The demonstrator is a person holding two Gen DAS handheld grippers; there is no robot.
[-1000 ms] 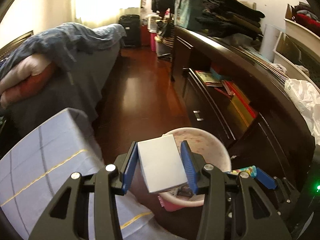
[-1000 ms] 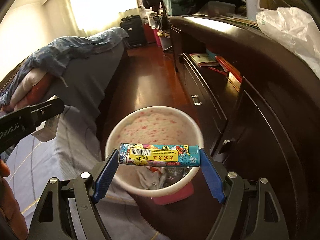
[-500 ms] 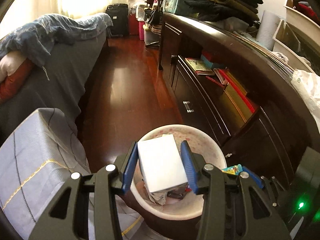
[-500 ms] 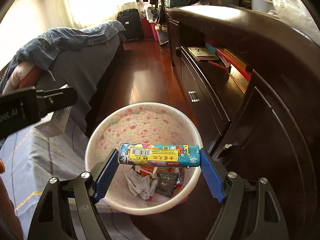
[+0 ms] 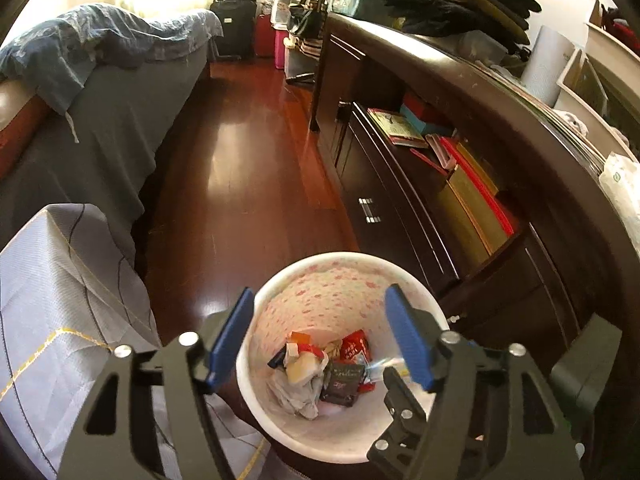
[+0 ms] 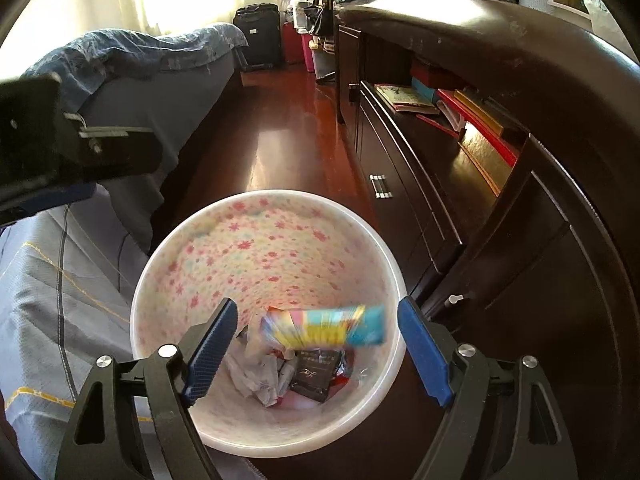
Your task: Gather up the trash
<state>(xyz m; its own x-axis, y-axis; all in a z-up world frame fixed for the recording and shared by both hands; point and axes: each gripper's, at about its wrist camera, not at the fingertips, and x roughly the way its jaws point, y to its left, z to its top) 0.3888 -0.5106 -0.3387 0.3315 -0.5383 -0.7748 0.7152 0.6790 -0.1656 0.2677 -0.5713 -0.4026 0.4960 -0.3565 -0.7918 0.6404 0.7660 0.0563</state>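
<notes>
The trash bin (image 6: 264, 236) (white, pink flower print inside) sits on the wood floor (image 5: 240, 184) between the bed (image 5: 100, 128) and the dark dresser (image 5: 460, 184), and both grippers hang right over its mouth. The right gripper (image 6: 320, 344) has its blue fingers (image 6: 420, 356) spread wide with nothing between them. The colorful candy pack (image 6: 324, 326) is a motion-blurred streak just below and between the fingers, inside the rim and above the wrappers and crumpled paper (image 6: 256, 372) at the bottom, touching neither finger. The left gripper (image 5: 320, 336) is wide open and empty too, with the pile of trash (image 5: 320, 372) directly beneath it. Half a second ago the left one was clamped on a white box and the right one on that candy pack, so both have let go. I can't tell where the white box ended up in the pile.
</notes>
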